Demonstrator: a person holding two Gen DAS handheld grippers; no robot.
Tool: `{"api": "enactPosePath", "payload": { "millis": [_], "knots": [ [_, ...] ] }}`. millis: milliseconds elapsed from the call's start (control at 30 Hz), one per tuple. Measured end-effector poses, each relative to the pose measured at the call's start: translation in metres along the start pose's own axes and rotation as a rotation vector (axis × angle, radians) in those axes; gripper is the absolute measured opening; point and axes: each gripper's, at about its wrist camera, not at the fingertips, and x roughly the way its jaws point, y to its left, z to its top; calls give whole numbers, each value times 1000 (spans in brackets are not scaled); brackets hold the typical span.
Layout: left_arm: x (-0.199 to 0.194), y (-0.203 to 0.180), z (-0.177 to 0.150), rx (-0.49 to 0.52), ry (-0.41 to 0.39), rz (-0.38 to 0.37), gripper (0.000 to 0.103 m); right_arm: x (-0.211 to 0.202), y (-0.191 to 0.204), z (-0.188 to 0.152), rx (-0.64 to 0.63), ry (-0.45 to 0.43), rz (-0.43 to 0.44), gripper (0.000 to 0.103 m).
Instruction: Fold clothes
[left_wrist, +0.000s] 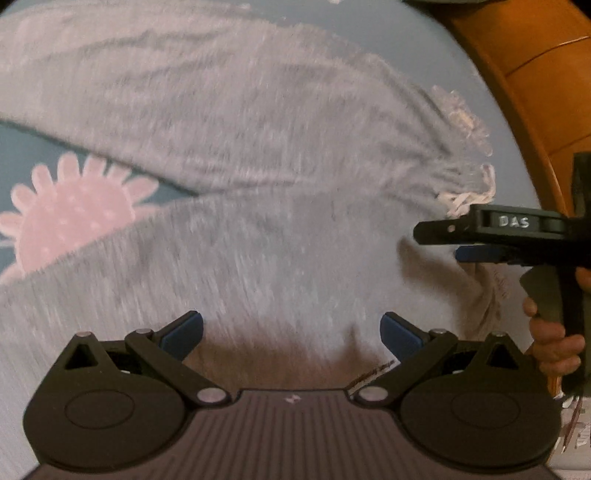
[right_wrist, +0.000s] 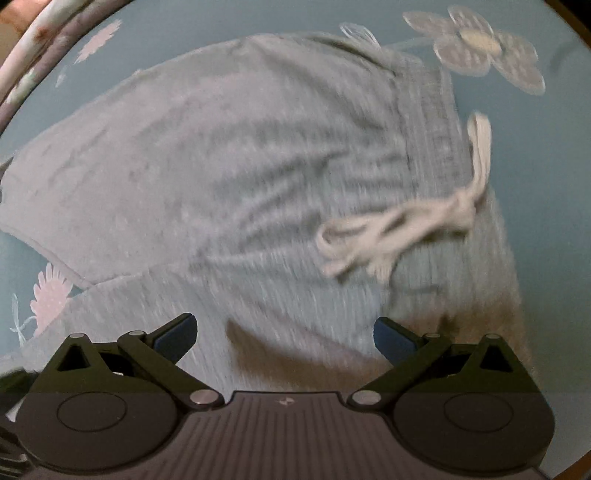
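Your left gripper (left_wrist: 291, 332) hovers with its jaws spread wide and nothing between them, low over the grey shorts (left_wrist: 240, 155). The shorts lie spread on the blue flowered bedsheet (left_wrist: 22, 155), legs reaching toward its left edge, waistband toward the wooden bed frame (left_wrist: 535, 74) on the right. The two legs appear laid apart, so I judge no fold is made yet; all of it is left. The white drawstring (right_wrist: 399, 229) lies loose across the waist. Your right gripper (right_wrist: 284, 334) is likewise spread and empty, near the waistband (right_wrist: 432, 136).
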Motion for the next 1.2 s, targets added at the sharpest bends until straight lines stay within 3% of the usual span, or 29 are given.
{"api": "enactPosePath", "payload": {
  "millis": [267,500,800,1200],
  "knots": [
    [13,3,-1,-38,34,14,102,6,-4,-9,-15,23,-5,103],
    [12,10,2,-86,39,-19,102,5,-12,-11,-33,30,-7,103],
    [14,9,4,-95,40,-26,102,5,-23,-14,-13,31,-10,103],
    [11,17,6,-73,67,-55,102,7,-17,-18,-87,37,-52,103]
  ]
}}
